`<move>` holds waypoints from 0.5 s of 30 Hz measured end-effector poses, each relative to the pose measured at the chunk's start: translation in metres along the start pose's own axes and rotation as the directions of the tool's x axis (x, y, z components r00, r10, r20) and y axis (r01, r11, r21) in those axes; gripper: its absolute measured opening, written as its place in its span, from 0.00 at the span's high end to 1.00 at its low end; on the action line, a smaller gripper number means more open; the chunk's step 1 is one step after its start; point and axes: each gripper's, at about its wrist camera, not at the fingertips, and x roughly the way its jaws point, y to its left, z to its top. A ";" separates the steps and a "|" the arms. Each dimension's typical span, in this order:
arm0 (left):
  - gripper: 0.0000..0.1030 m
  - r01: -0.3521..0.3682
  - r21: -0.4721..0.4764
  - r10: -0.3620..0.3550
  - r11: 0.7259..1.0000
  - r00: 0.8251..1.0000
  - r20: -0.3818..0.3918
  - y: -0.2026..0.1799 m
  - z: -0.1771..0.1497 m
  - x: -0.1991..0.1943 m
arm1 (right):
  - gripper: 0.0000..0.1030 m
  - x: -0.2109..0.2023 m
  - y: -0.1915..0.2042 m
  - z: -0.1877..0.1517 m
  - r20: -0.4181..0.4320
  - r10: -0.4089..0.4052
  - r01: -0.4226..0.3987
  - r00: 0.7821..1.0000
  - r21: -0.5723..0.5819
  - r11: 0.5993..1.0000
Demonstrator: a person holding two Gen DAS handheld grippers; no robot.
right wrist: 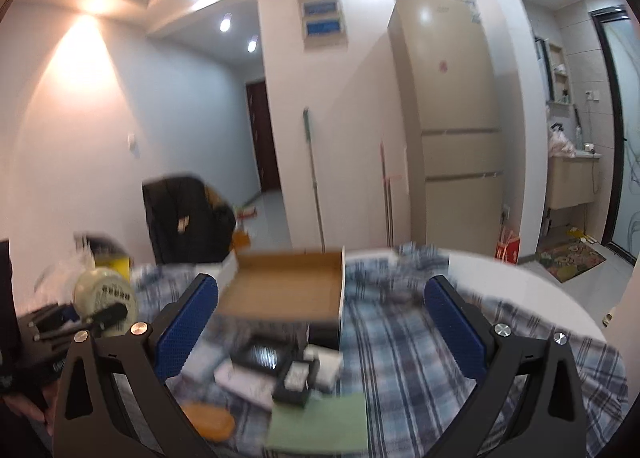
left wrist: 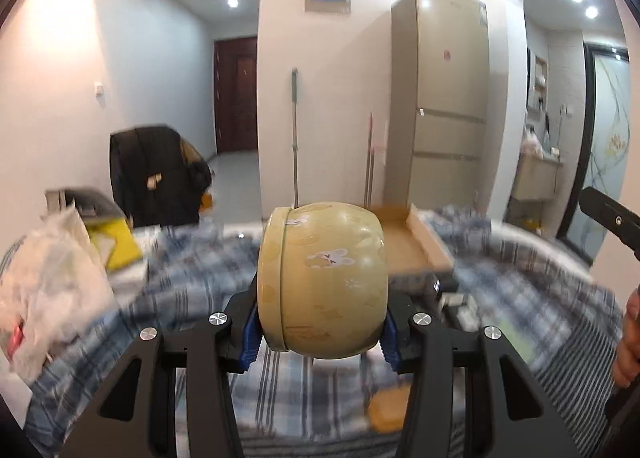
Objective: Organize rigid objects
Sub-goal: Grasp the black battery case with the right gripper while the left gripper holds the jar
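My left gripper [left wrist: 320, 332] is shut on a round yellow tin [left wrist: 324, 282] with rabbit pictures, held on its side above the plaid-covered table [left wrist: 288, 390]. The tin also shows at the left of the right wrist view [right wrist: 105, 300], in the other gripper. My right gripper [right wrist: 320, 322] is open and empty, above a blurred group of small black and white boxes [right wrist: 280, 366]. An open cardboard box [right wrist: 286, 290] lies beyond them; it also shows in the left wrist view [left wrist: 412, 246]. An orange disc [right wrist: 212, 422] and a green card [right wrist: 320, 424] lie near the front.
A white plastic bag [left wrist: 52, 278] and a yellow packet [left wrist: 114, 246] sit at the table's left. A black chair [left wrist: 154, 173], a mop [left wrist: 295, 137] and a beige fridge [left wrist: 440, 97] stand behind the table. The table's rounded white edge [right wrist: 540, 290] shows at the right.
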 end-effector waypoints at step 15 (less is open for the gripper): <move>0.51 0.013 -0.092 -0.010 0.996 0.999 0.031 -0.007 -0.006 0.034 | 0.24 0.060 0.028 -0.034 -0.172 -0.034 0.032 0.984 -0.017 0.999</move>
